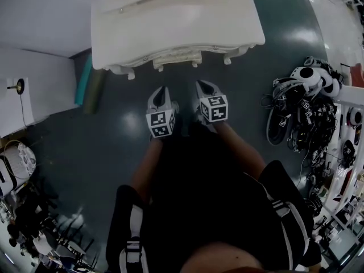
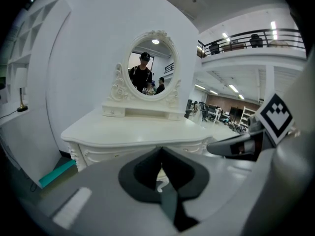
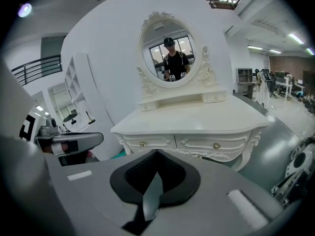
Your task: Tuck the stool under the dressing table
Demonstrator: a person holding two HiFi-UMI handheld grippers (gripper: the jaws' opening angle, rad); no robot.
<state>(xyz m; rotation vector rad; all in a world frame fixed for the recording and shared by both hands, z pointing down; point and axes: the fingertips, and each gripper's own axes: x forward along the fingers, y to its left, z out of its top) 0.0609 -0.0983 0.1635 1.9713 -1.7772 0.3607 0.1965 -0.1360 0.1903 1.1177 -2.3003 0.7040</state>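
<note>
The white dressing table point(image 1: 176, 21) stands straight ahead, with an oval mirror point(image 3: 172, 50) and two drawers point(image 3: 184, 142). A carved white edge point(image 1: 177, 56) shows low under its front; whether that is the stool or the table's apron I cannot tell. My left gripper point(image 1: 162, 91) and right gripper point(image 1: 206, 85) hang side by side over the dark floor, a short way in front of the table, touching nothing. In the left gripper view the left gripper point(image 2: 160, 150) is shut and holds nothing. The right gripper point(image 3: 157, 154) is likewise shut and holds nothing.
A white cabinet point(image 1: 31, 92) stands at the left, with a green strip point(image 1: 85, 79) between it and the table. A heap of headsets and cables point(image 1: 304, 104) lies on the floor at the right, beside a white rack point(image 1: 350, 129). The person's legs fill the lower middle.
</note>
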